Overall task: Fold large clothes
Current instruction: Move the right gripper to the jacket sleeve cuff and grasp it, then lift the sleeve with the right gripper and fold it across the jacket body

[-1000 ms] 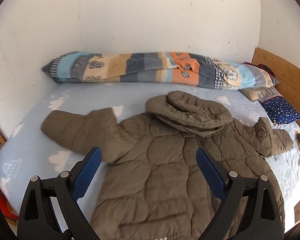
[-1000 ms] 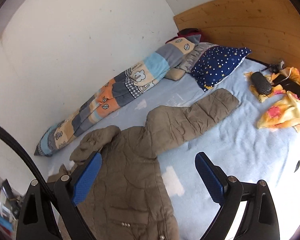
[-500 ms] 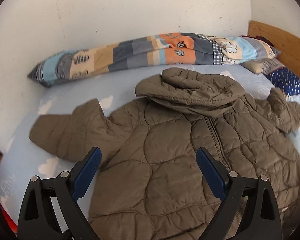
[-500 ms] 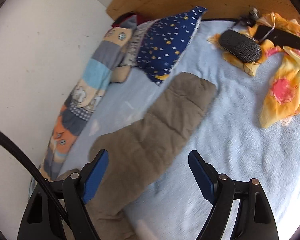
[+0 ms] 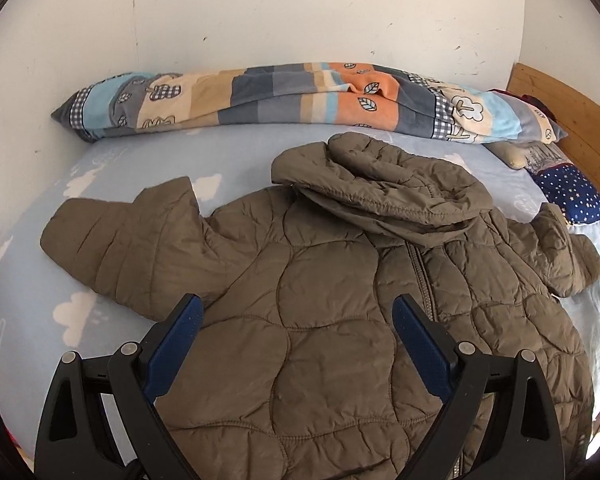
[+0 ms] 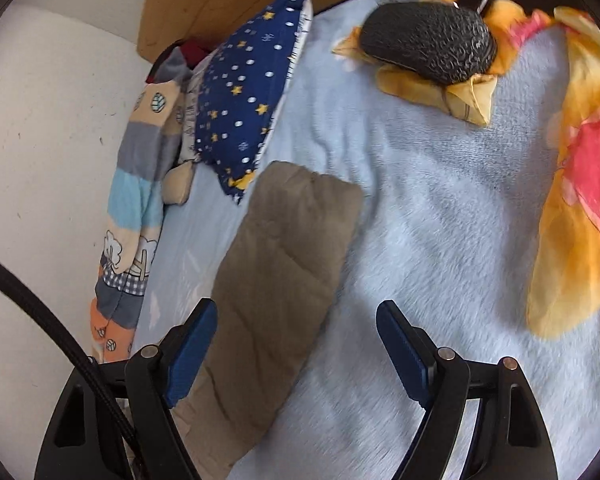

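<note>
**Both tongs apart over the spread jacket**

Take the brown quilted jacket (image 5: 332, 320) as your landmark; it lies flat on the light blue bed sheet (image 5: 132, 160), hood folded onto its chest. Your left gripper (image 5: 296, 316) hovers above the jacket's front panel, jaws wide apart, holding nothing. Beyond the hood, a patchwork blanket roll (image 5: 300, 100) lies along the wall. Your right gripper (image 6: 296, 320) hangs over the jacket's outstretched sleeve (image 6: 276, 272), jaws apart, empty. A star-print pillow (image 6: 244, 96) sits just beyond the cuff.
</note>
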A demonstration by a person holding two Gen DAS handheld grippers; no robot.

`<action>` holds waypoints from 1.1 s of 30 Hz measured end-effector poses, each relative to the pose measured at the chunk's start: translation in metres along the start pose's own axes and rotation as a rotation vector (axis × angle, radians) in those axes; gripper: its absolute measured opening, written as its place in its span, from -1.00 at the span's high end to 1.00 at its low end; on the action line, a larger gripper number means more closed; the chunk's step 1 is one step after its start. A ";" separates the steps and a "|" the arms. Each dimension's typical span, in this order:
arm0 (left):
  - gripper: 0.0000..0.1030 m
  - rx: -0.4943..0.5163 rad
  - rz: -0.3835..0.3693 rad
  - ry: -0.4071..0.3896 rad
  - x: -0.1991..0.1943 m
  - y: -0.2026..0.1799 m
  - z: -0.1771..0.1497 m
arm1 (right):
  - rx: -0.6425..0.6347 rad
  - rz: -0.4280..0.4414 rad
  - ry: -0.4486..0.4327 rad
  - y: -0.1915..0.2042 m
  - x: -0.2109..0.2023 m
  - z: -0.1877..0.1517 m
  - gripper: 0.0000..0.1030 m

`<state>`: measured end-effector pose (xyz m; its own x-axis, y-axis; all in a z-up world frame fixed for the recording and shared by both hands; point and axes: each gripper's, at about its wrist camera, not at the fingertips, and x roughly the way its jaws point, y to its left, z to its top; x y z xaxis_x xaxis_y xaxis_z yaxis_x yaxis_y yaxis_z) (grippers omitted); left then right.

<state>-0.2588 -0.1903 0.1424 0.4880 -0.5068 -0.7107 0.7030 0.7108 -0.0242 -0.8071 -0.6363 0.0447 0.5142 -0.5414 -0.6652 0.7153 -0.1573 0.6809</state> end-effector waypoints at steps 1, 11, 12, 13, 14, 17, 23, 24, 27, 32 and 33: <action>-0.85 -0.004 -0.001 0.003 0.001 0.000 0.000 | 0.000 -0.011 0.003 -0.005 0.004 0.005 -0.68; -0.85 0.001 0.009 0.017 0.012 -0.007 0.000 | -0.007 0.007 -0.041 -0.014 0.039 0.041 -0.61; -0.85 0.005 0.011 0.021 0.014 -0.009 0.000 | -0.028 -0.001 -0.043 -0.010 0.043 0.043 -0.57; -0.85 0.007 0.013 0.024 0.016 -0.010 0.000 | -0.053 0.002 -0.045 -0.006 0.045 0.045 -0.56; -0.85 0.009 0.015 0.026 0.017 -0.012 0.000 | -0.066 0.004 -0.041 -0.004 0.048 0.046 -0.47; -0.85 0.022 0.018 0.035 0.021 -0.017 0.000 | -0.091 0.013 -0.022 -0.003 0.060 0.046 0.33; -0.85 0.023 0.013 0.019 0.016 -0.018 0.002 | -0.107 0.076 -0.020 0.008 0.052 0.045 0.61; -0.85 0.024 0.016 0.012 0.014 -0.018 0.002 | -0.122 0.093 -0.032 0.016 0.045 0.045 0.61; -0.85 0.023 0.018 0.000 0.009 -0.016 0.003 | -0.174 0.125 -0.064 0.042 0.024 0.044 0.62; -0.85 0.008 0.027 -0.018 0.001 -0.009 0.003 | -0.221 0.222 -0.115 0.092 -0.015 0.036 0.63; -0.85 0.004 0.028 -0.022 -0.001 -0.008 0.003 | -0.226 0.235 -0.121 0.100 -0.021 0.034 0.63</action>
<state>-0.2626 -0.1971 0.1453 0.5189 -0.4969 -0.6955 0.6905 0.7234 -0.0017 -0.7623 -0.6686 0.1375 0.6271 -0.6374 -0.4478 0.6775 0.1627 0.7173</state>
